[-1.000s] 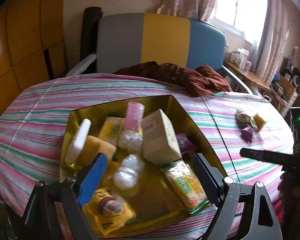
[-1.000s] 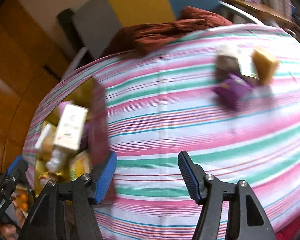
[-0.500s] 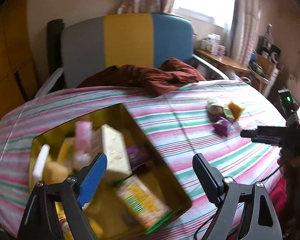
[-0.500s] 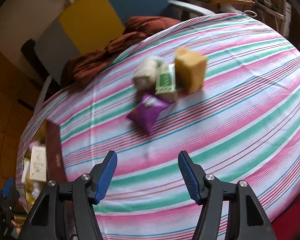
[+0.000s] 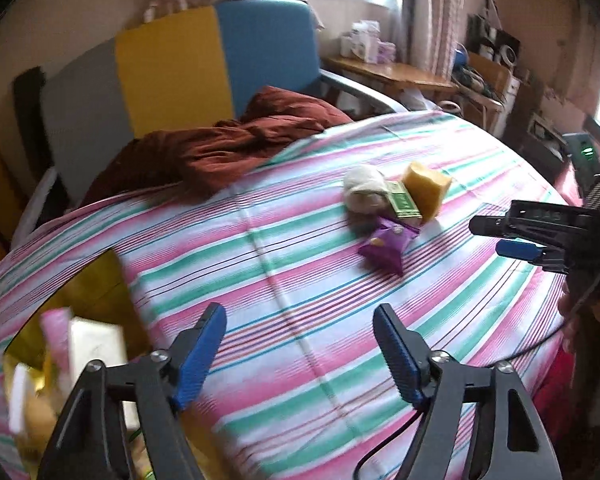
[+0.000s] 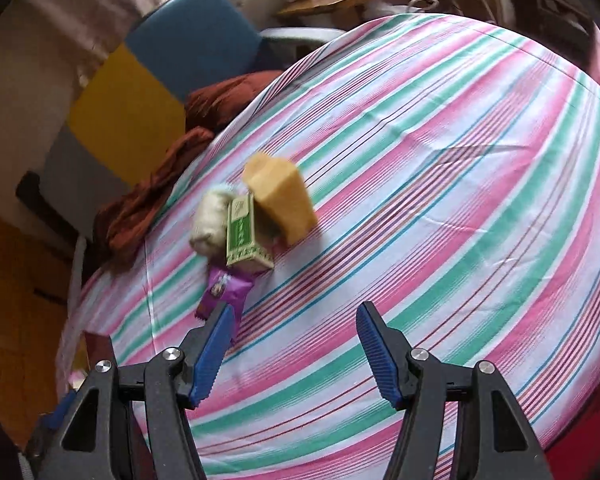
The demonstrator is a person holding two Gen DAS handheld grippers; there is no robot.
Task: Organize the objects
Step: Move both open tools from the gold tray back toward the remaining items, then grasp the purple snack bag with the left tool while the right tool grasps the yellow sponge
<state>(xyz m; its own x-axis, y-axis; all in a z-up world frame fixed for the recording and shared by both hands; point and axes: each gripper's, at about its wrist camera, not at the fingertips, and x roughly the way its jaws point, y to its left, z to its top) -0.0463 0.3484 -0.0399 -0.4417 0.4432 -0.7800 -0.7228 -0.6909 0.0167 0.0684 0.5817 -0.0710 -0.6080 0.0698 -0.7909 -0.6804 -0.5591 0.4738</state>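
A small heap lies on the striped tablecloth: a yellow sponge block, a green-and-white box, a whitish wrapped bundle and a purple packet. My right gripper is open and empty, just short of the purple packet; it also shows in the left wrist view. My left gripper is open and empty over bare cloth. The gold tin with several packed items sits at the left.
A brown cloth lies at the table's far edge before a grey, yellow and blue chair. A cluttered wooden shelf stands by the window. The tablecloth to the right of the heap is bare.
Both grippers have swung right, away from the gold tin and toward the heap. The right gripper has come closer to the purple packet. Both stay open and empty.
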